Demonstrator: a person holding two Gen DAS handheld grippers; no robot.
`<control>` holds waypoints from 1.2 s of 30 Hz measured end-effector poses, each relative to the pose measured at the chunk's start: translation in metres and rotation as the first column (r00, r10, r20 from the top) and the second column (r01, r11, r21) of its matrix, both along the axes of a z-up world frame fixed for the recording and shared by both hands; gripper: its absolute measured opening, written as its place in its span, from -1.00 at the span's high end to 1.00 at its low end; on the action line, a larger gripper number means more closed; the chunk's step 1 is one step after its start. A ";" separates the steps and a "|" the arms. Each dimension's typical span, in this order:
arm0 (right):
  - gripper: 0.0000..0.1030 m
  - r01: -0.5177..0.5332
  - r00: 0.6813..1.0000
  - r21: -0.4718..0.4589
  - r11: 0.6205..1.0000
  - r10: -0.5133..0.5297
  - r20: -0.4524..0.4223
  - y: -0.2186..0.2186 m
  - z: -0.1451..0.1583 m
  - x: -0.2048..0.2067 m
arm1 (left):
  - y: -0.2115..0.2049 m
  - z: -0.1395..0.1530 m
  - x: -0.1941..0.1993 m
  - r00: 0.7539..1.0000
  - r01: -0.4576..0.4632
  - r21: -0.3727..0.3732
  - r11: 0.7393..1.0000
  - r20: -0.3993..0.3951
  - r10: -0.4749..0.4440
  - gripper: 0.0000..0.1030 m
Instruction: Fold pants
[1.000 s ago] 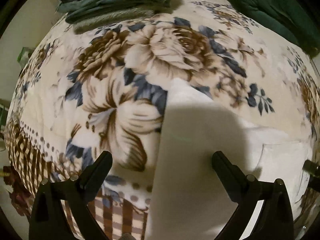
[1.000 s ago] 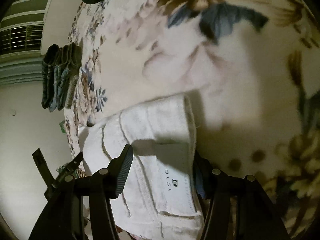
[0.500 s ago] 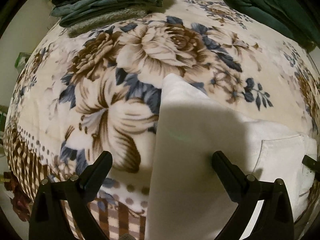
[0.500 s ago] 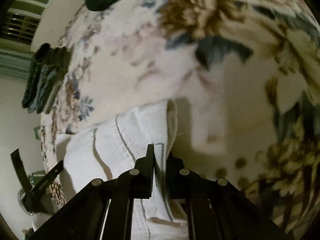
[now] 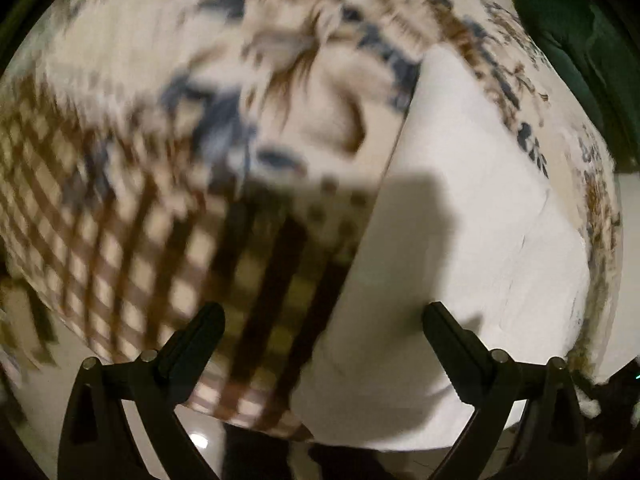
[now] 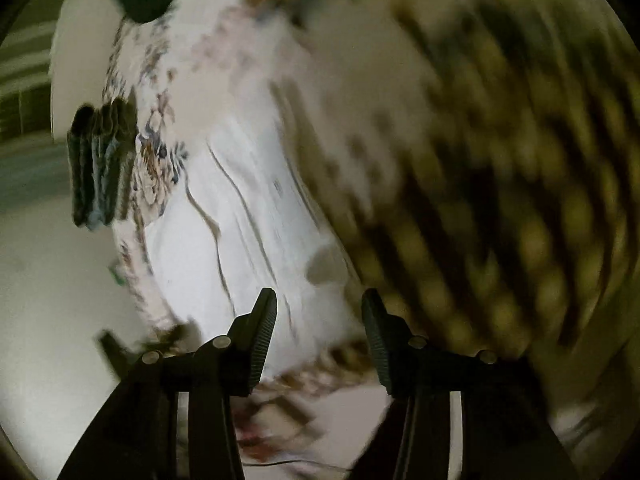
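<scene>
The right gripper (image 6: 318, 336), which half a second ago was clenched on the edge of the white pants (image 6: 208, 248), now has its jaws apart and holds nothing; the pants lie ahead of it, slightly to its left. The left gripper (image 5: 322, 344) remains wide open, with the pants (image 5: 460, 240) under its right finger. Beyond them is the floral blanket (image 5: 280, 40). Both views are blurred, so I judge that this fold is laid down.
</scene>
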State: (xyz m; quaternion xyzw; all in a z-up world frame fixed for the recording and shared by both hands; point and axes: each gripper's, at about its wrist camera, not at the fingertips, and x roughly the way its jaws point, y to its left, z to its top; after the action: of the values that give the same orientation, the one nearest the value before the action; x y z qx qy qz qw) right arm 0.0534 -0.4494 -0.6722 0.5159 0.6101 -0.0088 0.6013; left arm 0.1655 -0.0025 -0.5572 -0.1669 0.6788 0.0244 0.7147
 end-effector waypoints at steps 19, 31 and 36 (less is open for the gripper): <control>-0.20 0.262 0.965 0.218 0.940 -0.256 -0.058 0.083 -0.063 -0.024 | 0.034 -0.019 -0.035 0.986 -0.166 -0.388 0.907 -0.070 0.150 0.07; 0.30 0.241 0.968 0.111 0.964 -0.246 0.037 0.082 -0.037 -0.010 | 0.029 -0.014 -0.054 0.987 -0.161 -0.378 0.912 -0.050 0.154 0.16; -0.03 0.190 0.977 0.169 0.967 -0.203 0.062 0.079 -0.049 -0.004 | 0.034 -0.009 -0.041 0.989 -0.141 -0.384 0.912 -0.018 0.146 0.14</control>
State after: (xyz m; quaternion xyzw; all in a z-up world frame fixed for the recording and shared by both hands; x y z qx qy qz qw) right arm 0.0491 -0.3700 -0.7214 0.6210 0.5305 0.0016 0.5771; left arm 0.1249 0.0313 -0.5666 -0.3533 0.6522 -0.0576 0.6682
